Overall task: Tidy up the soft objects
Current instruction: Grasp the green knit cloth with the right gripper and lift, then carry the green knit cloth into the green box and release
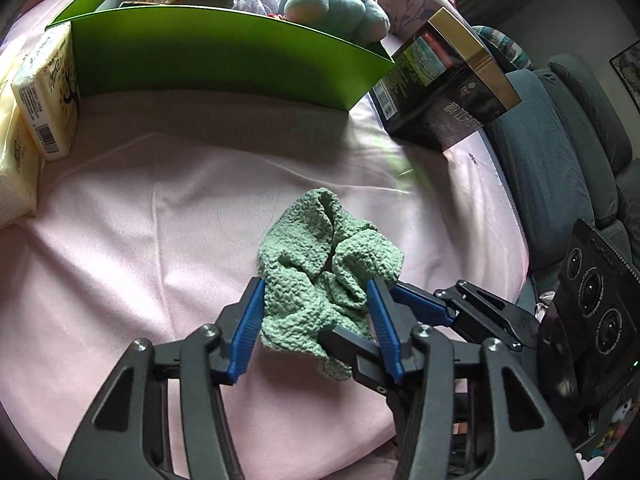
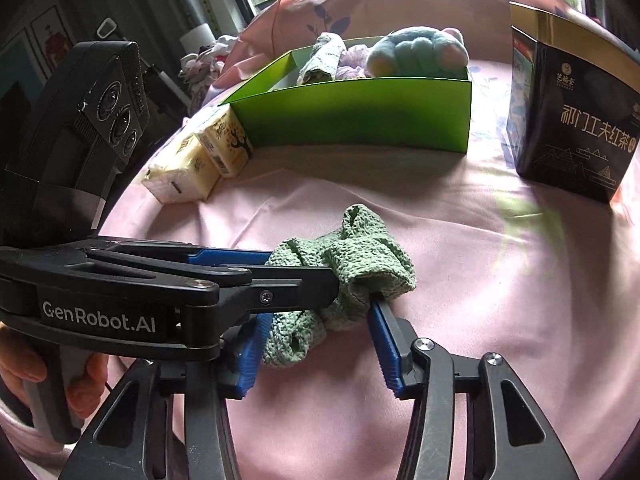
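Left gripper [image 1: 316,312] jaws spread around green cloth [image 1: 320,276] mid-bed; right gripper [image 2: 316,336] jaws also spread w/ cloth between. Risk: both grabbing, cloth stretched, missing green box [image 1: 224,60] at 12 o'clock.

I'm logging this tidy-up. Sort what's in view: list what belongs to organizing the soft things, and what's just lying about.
Belongs to the job:
green cloth, with left gripper and right gripper both around it
green box
plush toy and rolled towel already in the box

Just lying about:
tissue packs
black tea box
pink sheet
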